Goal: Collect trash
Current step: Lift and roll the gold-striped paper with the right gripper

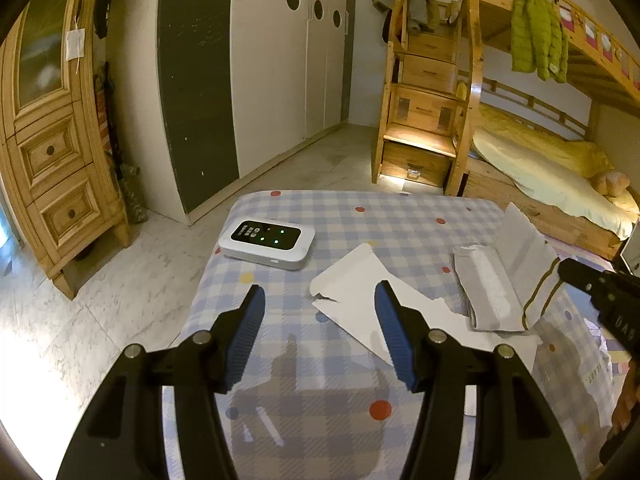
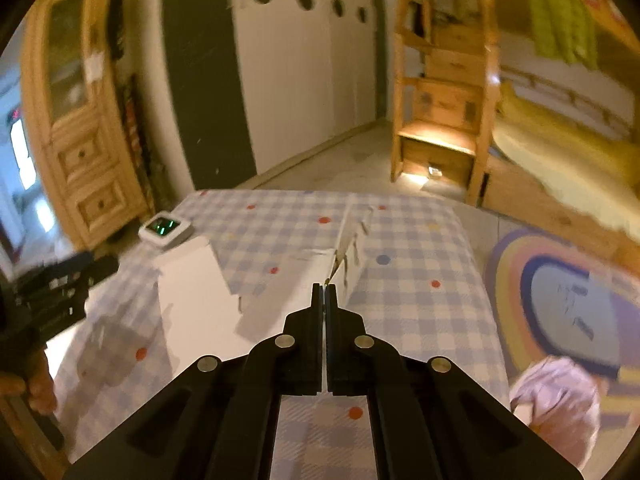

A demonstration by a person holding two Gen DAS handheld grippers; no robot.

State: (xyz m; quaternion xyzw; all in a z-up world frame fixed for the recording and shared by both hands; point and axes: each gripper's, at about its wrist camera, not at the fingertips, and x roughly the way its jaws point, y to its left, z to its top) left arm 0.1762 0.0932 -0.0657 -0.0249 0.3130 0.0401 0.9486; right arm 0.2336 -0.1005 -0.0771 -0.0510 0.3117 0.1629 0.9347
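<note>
Here left tongs [image 1: 320,300] gape over torn paper [image 1: 360,292]; right tongs [image 2: 325,286] pinch the grey wrapper's [image 2: 352,248] edge.

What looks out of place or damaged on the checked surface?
A torn white card sheet lies loose with ragged edges, and the right gripper is shut on a grey wrapper, partly lifted.
</note>
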